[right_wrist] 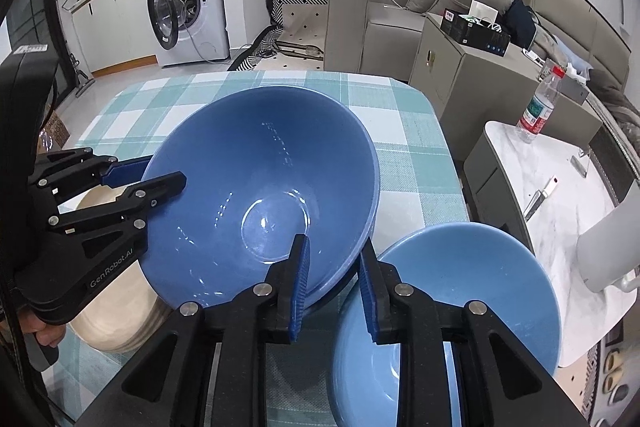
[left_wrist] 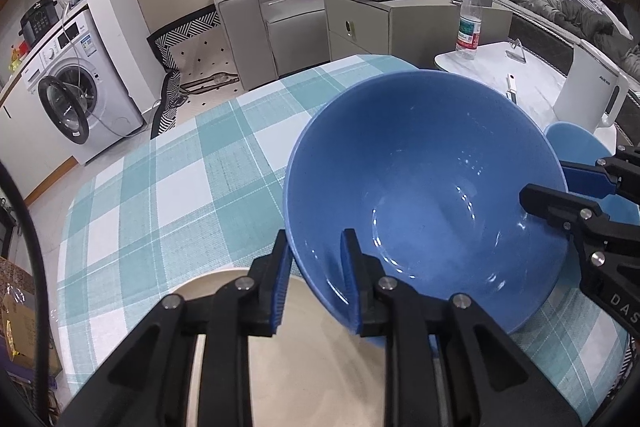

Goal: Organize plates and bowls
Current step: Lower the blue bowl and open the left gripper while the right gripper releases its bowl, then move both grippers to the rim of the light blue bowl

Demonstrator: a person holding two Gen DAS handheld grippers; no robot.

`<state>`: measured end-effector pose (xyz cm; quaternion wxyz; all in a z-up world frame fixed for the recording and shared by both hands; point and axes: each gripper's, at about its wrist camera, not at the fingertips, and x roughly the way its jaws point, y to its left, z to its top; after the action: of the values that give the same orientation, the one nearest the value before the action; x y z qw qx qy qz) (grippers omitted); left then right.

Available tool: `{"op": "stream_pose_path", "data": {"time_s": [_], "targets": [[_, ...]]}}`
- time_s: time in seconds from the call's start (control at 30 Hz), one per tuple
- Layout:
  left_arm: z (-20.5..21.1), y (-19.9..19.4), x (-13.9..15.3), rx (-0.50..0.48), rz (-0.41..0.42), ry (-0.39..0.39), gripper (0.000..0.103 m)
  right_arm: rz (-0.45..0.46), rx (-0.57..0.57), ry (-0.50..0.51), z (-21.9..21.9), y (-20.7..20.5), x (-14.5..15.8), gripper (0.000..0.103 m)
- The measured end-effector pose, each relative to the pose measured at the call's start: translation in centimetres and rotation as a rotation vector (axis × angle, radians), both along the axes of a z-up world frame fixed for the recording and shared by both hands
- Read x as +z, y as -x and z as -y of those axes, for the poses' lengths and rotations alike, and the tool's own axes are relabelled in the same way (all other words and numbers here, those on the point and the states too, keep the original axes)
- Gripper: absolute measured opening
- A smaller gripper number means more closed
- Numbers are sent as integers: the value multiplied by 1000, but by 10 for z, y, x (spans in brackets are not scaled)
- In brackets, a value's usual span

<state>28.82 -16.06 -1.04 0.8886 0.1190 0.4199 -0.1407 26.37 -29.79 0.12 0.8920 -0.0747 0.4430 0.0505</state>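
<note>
A large blue bowl is held tilted above the checked tablecloth, gripped on opposite rims by both grippers. My left gripper is shut on its near-left rim, one finger inside and one outside; it also shows in the right wrist view. My right gripper is shut on the bowl at its near-right rim; it also shows in the left wrist view. A cream plate lies under my left gripper. A light blue bowl sits under my right gripper.
The table with the teal checked cloth stands in a living room. A white marble side table to the right carries a water bottle and a white kettle. A grey cabinet, a sofa and a washing machine stand beyond.
</note>
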Motion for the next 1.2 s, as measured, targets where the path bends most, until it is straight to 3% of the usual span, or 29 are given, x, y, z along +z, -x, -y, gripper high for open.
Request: {"op": "stream_pose_path", "data": {"time_s": [0.13,0.3,0.4,0.47,0.57,0.63,0.8,0.9,0.93,0.97,1.2], "targets": [[0,1,-2,-10,-13,9,33,13,11,43,-6,2,-2,28],[2,2,-5,-19,-24,7,36,24,19,87,-11,3,-5,30],[2,2,-7,-23,-36,11,38,31,21,118,-13,4,-6,37],[1,2,-6,-20,-38,17,46,34,21,116,-12,4,-6,41],[-1,2,-5,-22,-58,35,52,52,35,98,-10,7,-3,56],[-2,2,-3,-23,-62,43,53,63,36,77,-8,9,1,76],[-7,5,7,-10,-61,77,56,77,34,17,-1,10,12,92],[-12,9,17,-7,-47,119,70,89,9,-23,8,11,19,100],[-12,11,21,-5,-40,128,86,96,6,-44,12,12,23,100],[-12,13,25,-3,-25,136,96,97,1,-52,14,13,25,102],[-5,22,48,-47,15,183,103,150,-63,-140,44,23,52,103]]}}
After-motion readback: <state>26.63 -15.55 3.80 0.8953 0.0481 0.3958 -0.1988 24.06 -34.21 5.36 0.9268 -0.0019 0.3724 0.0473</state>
